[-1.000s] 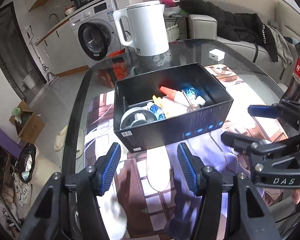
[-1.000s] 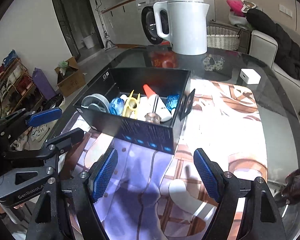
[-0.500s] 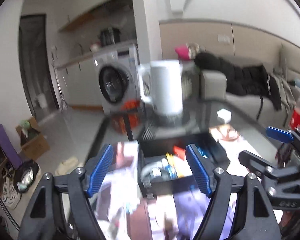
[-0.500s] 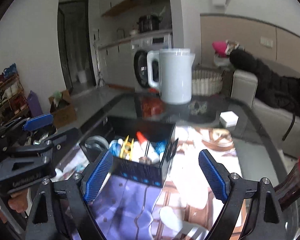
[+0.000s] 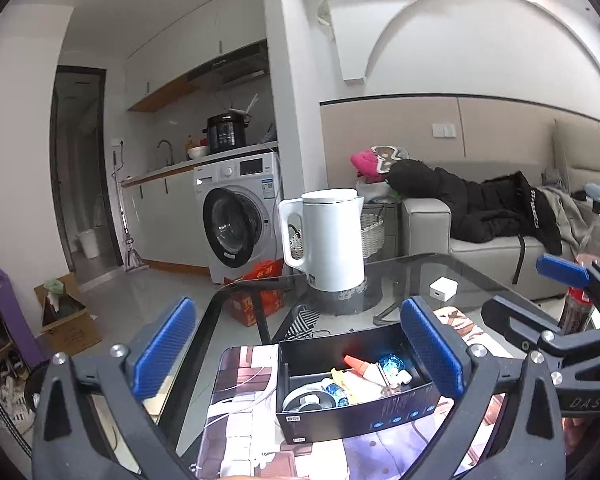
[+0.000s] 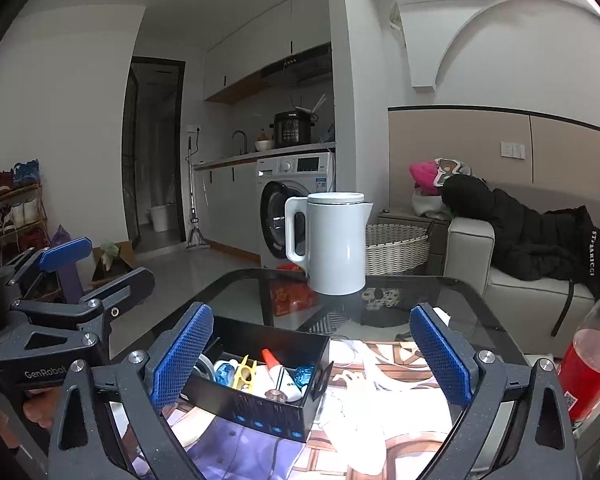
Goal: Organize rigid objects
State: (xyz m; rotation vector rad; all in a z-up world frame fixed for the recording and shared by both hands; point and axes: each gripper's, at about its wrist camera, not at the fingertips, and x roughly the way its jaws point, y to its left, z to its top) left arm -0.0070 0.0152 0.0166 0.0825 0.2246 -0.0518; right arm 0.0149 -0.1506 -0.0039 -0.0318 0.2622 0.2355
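Note:
A black open box (image 5: 352, 416) sits on the printed mat of the glass table; it also shows in the right wrist view (image 6: 260, 412). Inside lie a tape roll (image 5: 306, 398), a yellow clip (image 6: 245, 374), a white tube with a red cap (image 6: 276, 372), blue round pieces (image 6: 305, 374) and other small items. My left gripper (image 5: 300, 346) is open and empty, raised above and behind the box. My right gripper (image 6: 312, 356) is open and empty, raised to the right of the left one.
A white kettle (image 5: 332, 246) stands at the table's far side, with a small white cube (image 5: 443, 289) to its right. A bottle of red drink (image 6: 592, 364) stands at the right edge. A sofa with a black coat (image 5: 500, 208) lies beyond.
Both grippers have lifted and tilted up away from the table, so the box now sits low in both views. Both stay open and empty.

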